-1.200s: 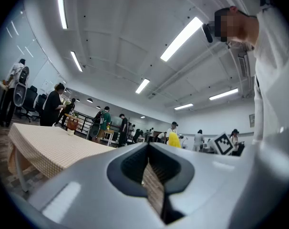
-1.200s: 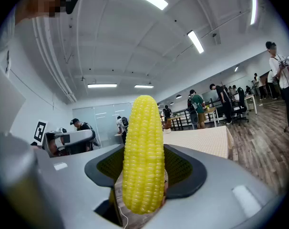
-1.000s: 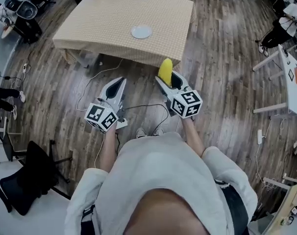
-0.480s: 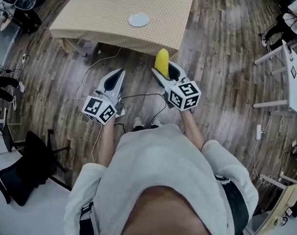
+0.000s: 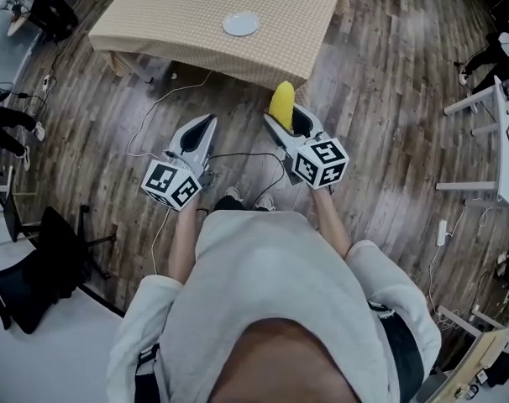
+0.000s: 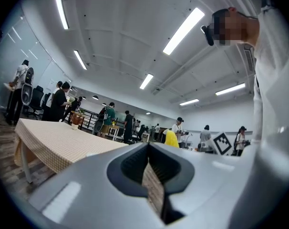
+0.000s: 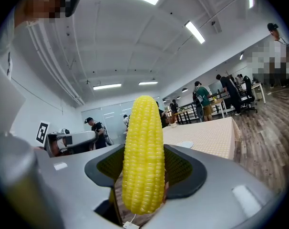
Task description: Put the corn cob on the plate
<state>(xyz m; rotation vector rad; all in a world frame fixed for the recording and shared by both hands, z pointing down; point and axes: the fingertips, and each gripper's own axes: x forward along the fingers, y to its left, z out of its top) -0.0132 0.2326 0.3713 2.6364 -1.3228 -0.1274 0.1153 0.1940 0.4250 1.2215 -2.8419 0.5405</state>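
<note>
A yellow corn cob (image 5: pixel 280 106) (image 7: pixel 143 154) stands between the jaws of my right gripper (image 5: pixel 286 126), which is shut on it, tip pointing toward the table. The small white plate (image 5: pixel 240 23) (image 7: pixel 184 145) lies on the checked beige tablecloth of the table (image 5: pixel 170 11) ahead, well beyond both grippers. My left gripper (image 5: pixel 199 133) (image 6: pixel 149 171) is shut with nothing in it, held over the wooden floor beside the right one. In the left gripper view the corn (image 6: pixel 171 139) shows small at the right.
Cables (image 5: pixel 154 124) trail over the wooden floor in front of the table. A black chair (image 5: pixel 36 267) stands at the left, white desks (image 5: pixel 498 133) at the right. Several people stand at the far end of the room (image 6: pixel 106 120).
The table and plate have shifted slightly in the head view as the person steps. Both grippers hold the same pose, and the corn stays in the right one.
</note>
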